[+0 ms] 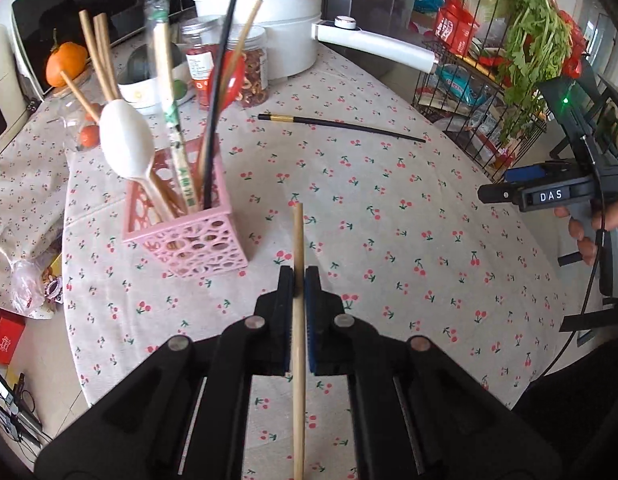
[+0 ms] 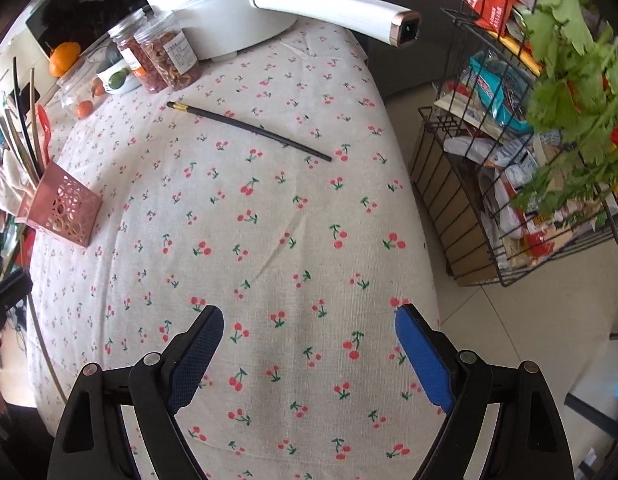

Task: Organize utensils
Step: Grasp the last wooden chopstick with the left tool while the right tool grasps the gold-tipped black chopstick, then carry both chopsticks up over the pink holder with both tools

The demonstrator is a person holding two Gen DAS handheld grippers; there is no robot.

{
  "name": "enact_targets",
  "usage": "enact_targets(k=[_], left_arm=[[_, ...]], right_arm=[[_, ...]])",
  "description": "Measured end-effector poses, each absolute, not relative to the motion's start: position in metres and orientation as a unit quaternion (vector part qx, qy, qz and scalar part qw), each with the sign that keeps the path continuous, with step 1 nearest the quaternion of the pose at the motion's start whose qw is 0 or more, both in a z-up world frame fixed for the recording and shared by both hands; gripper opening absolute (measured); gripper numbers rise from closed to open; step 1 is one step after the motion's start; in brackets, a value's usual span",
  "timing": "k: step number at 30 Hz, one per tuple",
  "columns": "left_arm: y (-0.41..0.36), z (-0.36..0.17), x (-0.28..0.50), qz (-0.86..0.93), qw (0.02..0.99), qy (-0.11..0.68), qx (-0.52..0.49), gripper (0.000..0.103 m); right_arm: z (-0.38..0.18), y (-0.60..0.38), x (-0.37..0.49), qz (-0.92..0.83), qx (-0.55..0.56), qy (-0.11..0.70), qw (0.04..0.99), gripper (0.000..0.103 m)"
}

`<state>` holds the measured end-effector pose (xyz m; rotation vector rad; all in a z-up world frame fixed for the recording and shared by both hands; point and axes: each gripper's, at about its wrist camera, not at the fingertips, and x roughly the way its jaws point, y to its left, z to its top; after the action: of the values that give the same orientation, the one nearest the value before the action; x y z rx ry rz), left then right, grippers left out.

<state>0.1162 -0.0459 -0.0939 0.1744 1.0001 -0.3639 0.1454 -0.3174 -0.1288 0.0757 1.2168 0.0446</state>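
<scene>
Our left gripper (image 1: 297, 276) clamps a chopstick (image 1: 297, 240); next we drop it into the holder (image 1: 189, 240) at ten o'clock. Right gripper (image 2: 309, 320) gapes empty.

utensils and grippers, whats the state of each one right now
left gripper: shut on wooden chopstick
wooden chopstick: held, off the table
right gripper: open, empty
black chopstick: lying loose on tablecloth
pink utensil holder: upright, holding chopsticks and a white spoon
white spoon: leaning, bowl up
</scene>
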Motion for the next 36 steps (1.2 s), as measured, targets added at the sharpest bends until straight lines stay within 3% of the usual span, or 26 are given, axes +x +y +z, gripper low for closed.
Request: enact_targets(k=[4,7,21,26,36], left_arm=[[-0.033,-0.087,0.12,-0.175,0.864,0.47,0.05,0.006],[-0.033,-0.086,0.119,-0.188,0.862,0.467,0.048,0.006],[-0.034,-0.089,0.117,-0.208,0.855,0.472,0.051,0.006],[-0.036,-0.091,0.117,-0.198,0.859,0.47,0.052,0.006],[-0.037,-0.087,0.104,-0.194,0.866,0.458,0.053,0.006]], right_arm=[[-0.135,-0.318,0.174,0.04,0.032,0.566,0.823,0.05],[-0.146,-0.318,0.198,0.038,-0.003,0.556,0.831,0.038],[-0.171,-0.313,0.263,0.113,-0.031,0.477,0.871,0.038],[-0.172,-0.309,0.256,0.118,-0.047,0.472,0.872,0.014],[-0.171,-0.28,0.207,0.154,-0.114,0.516,0.835,0.005]])
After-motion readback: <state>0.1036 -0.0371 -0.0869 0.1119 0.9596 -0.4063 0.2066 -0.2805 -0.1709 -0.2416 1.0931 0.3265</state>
